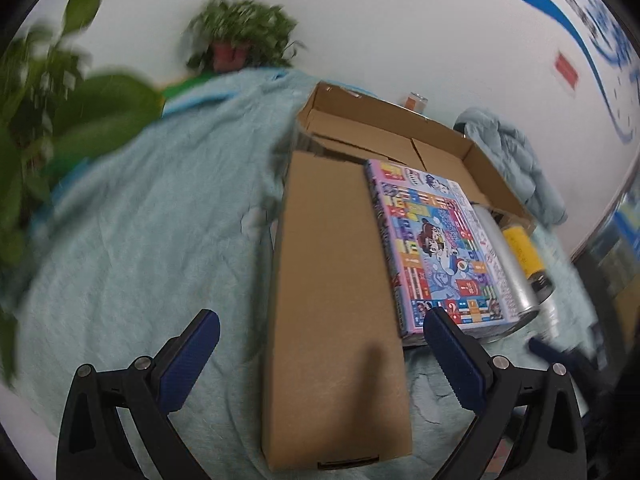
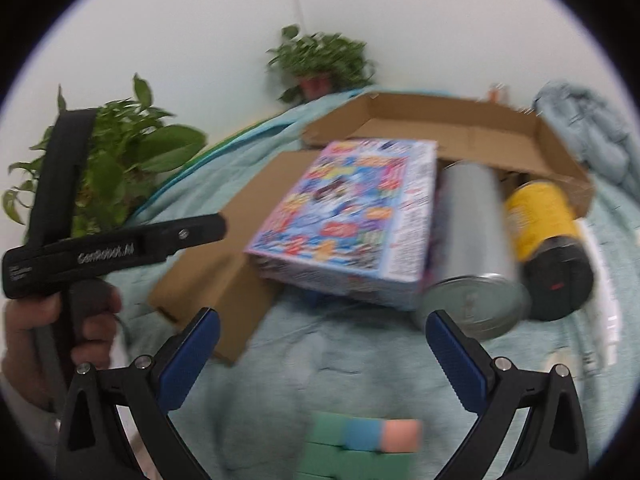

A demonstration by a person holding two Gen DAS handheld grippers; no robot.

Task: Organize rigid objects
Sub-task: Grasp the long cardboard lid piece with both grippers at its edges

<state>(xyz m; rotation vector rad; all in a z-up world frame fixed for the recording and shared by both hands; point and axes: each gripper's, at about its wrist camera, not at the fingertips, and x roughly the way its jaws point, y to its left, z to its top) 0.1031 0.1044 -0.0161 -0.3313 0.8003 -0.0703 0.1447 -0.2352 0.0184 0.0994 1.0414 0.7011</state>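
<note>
1. Pale teal blanket [image 1: 132, 216] covers the surface; a white wall and blurred potted plant [image 1: 236, 36] stand behind.
2. Motion blur smears the colourful game box [image 2: 348, 216], which lies partly on the flat cardboard lid [image 1: 336, 300] beside a silver can [image 2: 476, 240] and a yellow canister [image 2: 540, 216], before the open cardboard tray [image 1: 400, 136].
3. Blurred coloured blocks [image 2: 364, 440] are cut off at the bottom edge.
4. Left gripper [image 1: 320, 360] straddles the lid, jaws wide, gripping nothing.
5. Right gripper [image 2: 322, 360] hovers spread wide, empty; a hand [image 2: 60, 320] holds the other tool's handle.
</note>
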